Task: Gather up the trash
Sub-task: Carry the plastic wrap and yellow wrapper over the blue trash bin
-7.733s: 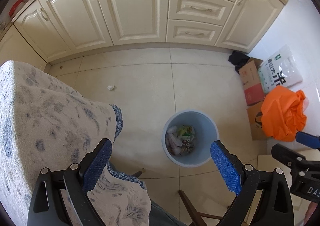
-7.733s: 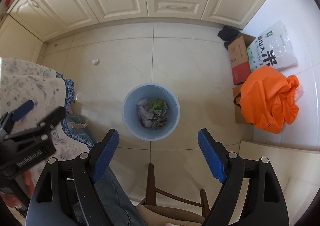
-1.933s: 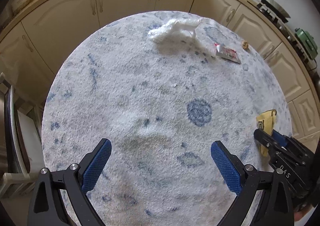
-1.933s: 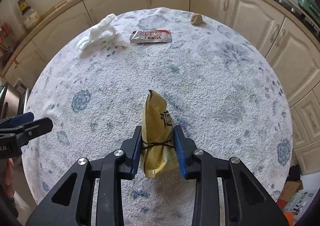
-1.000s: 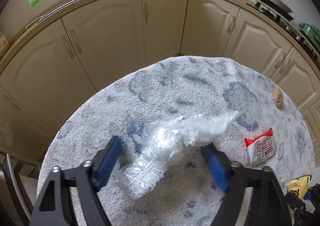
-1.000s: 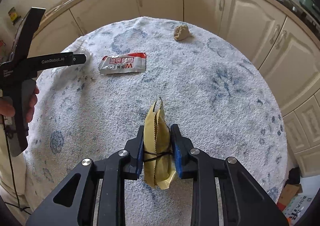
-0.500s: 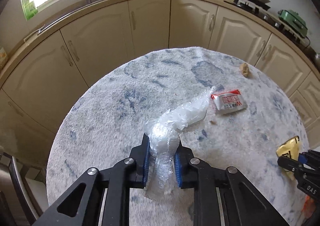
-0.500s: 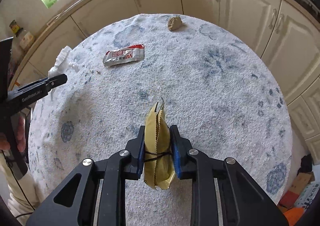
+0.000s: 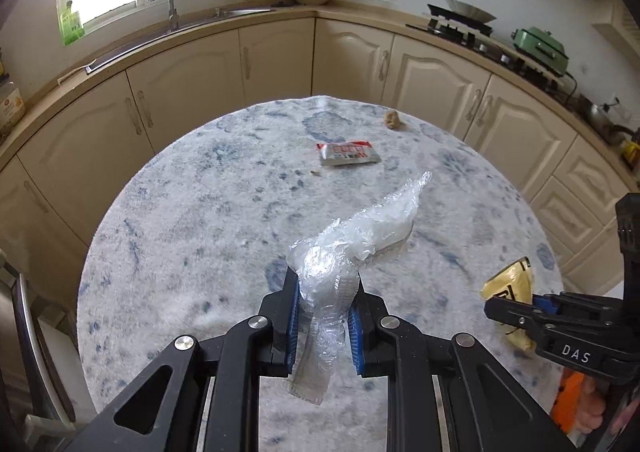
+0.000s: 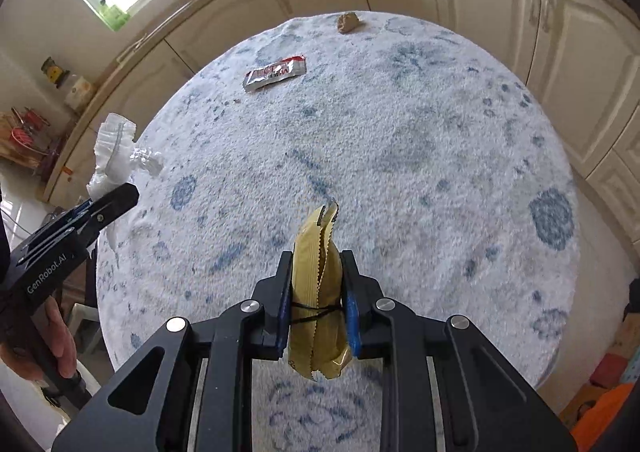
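1. Desk (image 9: 192,212), round, under a white and blue speckled cloth; on it lie a red and silver wrapper (image 9: 348,153) and, nearer the far edge, a small brown crumpled lump (image 9: 393,119), well apart from both grippers.
2. No bin or other container for the trash shows in either view.
3. Left gripper (image 9: 323,312) is clamped narrow on a crumpled clear plastic bag (image 9: 360,236), whose loose end trails out toward the wrapper.
4. Right gripper (image 10: 316,312) is pinched narrow on a yellow packet (image 10: 318,272), which stands upright between the blue pads above the cloth.
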A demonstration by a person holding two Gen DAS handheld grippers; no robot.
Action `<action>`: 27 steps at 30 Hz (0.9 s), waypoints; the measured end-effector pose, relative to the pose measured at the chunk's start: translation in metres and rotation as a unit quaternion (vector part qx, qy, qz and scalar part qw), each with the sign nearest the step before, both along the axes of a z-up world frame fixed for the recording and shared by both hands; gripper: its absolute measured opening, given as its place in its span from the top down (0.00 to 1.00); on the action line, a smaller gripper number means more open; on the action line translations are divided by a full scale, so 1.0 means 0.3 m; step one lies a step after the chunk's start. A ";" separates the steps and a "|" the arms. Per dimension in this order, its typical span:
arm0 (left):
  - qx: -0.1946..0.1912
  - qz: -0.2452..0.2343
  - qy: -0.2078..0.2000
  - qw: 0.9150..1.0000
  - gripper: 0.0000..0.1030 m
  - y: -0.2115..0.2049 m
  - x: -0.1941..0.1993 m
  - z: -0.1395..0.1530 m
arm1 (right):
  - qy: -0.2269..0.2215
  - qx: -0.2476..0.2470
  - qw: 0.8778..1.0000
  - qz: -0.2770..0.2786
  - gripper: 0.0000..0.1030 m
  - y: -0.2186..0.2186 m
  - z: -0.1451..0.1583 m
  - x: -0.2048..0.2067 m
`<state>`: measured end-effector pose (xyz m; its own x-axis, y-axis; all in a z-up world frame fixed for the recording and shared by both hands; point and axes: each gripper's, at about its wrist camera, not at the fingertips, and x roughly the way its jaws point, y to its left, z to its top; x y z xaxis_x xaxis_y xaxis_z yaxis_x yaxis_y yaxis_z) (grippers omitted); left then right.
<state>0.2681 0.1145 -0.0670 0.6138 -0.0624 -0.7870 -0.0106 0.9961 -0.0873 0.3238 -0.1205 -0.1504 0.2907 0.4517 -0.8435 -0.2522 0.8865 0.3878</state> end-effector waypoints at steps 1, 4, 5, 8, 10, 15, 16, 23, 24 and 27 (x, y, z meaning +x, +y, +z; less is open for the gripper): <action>-0.001 -0.006 -0.001 1.000 0.83 -0.022 -0.026 0.005 | -0.001 0.000 1.000 -0.002 0.79 -0.007 0.003 -0.012; 0.018 -0.014 -0.011 1.000 0.83 -0.101 -0.086 0.012 | -0.008 0.002 1.000 -0.013 0.79 -0.064 0.022 -0.068; 0.022 -0.020 -0.013 0.999 0.83 -0.128 -0.099 0.010 | -0.009 0.003 1.000 -0.017 0.79 -0.085 0.026 -0.082; 0.015 -0.045 -0.011 0.999 0.83 -0.219 -0.140 0.001 | -0.012 0.003 0.999 -0.035 0.79 -0.158 0.033 -0.128; 0.010 -0.068 -0.010 0.998 0.83 -0.284 -0.151 -0.005 | -0.008 0.004 0.999 -0.050 0.79 -0.216 0.029 -0.151; 0.012 -0.120 0.000 0.993 0.83 -0.442 -0.155 -0.028 | 0.000 -0.007 0.995 -0.102 0.79 -0.382 0.009 -0.204; 0.013 -0.131 0.002 0.991 0.83 -0.480 -0.158 -0.033 | 0.002 -0.008 0.994 -0.113 0.79 -0.415 0.004 -0.214; 0.002 -0.205 0.013 0.979 0.83 -0.721 -0.149 -0.062 | 0.017 -0.016 0.982 -0.187 0.79 -0.645 -0.029 -0.283; 0.002 -0.214 0.017 0.977 0.83 -0.756 -0.147 -0.070 | 0.019 -0.017 0.980 -0.197 0.79 -0.678 -0.034 -0.292; 0.000 -0.243 0.031 0.970 0.83 -0.856 -0.137 -0.100 | 0.028 -0.024 0.974 -0.224 0.79 -0.771 -0.052 -0.323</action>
